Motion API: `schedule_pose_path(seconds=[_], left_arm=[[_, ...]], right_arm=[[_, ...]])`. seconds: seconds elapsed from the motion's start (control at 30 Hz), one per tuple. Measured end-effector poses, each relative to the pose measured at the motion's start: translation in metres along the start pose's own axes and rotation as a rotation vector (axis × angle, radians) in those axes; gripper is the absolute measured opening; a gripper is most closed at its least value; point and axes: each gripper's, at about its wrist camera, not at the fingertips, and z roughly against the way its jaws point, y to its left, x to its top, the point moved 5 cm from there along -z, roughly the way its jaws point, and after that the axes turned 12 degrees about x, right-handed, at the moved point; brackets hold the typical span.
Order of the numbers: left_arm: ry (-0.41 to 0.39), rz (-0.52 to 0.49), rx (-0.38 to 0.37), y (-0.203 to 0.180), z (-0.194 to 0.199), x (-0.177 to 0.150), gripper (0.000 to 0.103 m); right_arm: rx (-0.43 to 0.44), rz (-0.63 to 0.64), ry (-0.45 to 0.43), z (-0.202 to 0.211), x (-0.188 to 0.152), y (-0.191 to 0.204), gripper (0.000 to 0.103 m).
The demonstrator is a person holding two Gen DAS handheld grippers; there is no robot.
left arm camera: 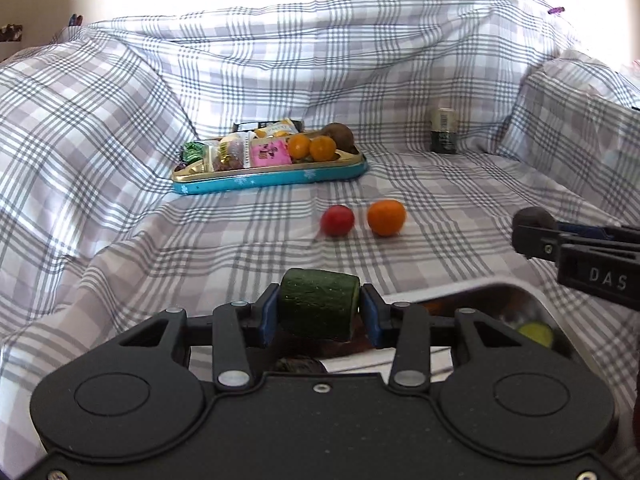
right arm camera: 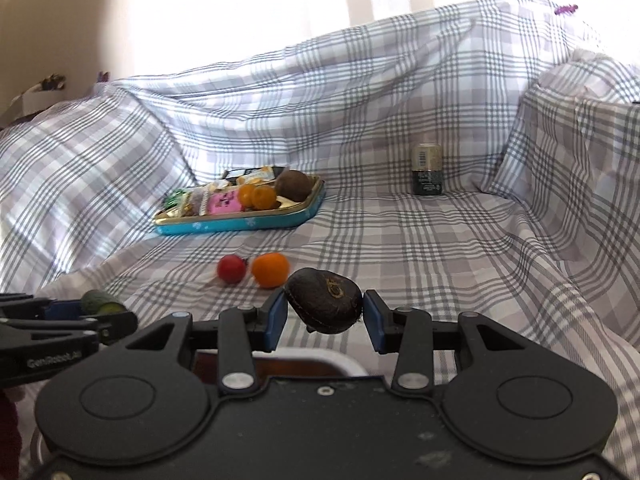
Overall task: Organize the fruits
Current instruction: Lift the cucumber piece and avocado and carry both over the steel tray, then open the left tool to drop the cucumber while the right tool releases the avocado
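My left gripper (left arm camera: 319, 312) is shut on a green cucumber piece (left arm camera: 318, 304), held above a metal tray (left arm camera: 536, 300) at the near right. My right gripper (right arm camera: 325, 316) is shut on a dark brown avocado-like fruit (right arm camera: 325, 306). It also shows in the left wrist view (left arm camera: 532, 218). A red tomato (left arm camera: 337, 220) and an orange (left arm camera: 386, 217) lie on the checked cloth ahead. A blue tin (left arm camera: 272, 180) further back holds two small oranges (left arm camera: 312, 147), a brown fruit (left arm camera: 340, 134) and snack packets.
A dark jar (left arm camera: 443, 130) stands at the back right. The checked cloth (left arm camera: 120, 120) rises in folds at the left, back and right. A white-rimmed container (right arm camera: 320, 360) lies under my right gripper. A cucumber slice (left arm camera: 536, 332) lies in the metal tray.
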Motion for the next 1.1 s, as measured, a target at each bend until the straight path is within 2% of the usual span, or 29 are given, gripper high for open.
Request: schedule_pose_path(seconds=[0.3,0.7,1.1], left_arm=[[-0.01,-0.054,0.001,-0.01,0.0,-0.008,0.05],[0.019,-0.032,-0.002,-0.007,-0.003,-0.011,0.05],[0.038,-0.025,-0.019,-0.006,-0.004,-0.011,0.051]], right_arm=[[0.014,0.045,0.003,0.004,-0.005,0.01,0.043],[0.052,0.091,0.038,0.002,-0.01,0.018,0.043],[0.064,0.086,0.05,0.0,-0.011,0.017,0.044]])
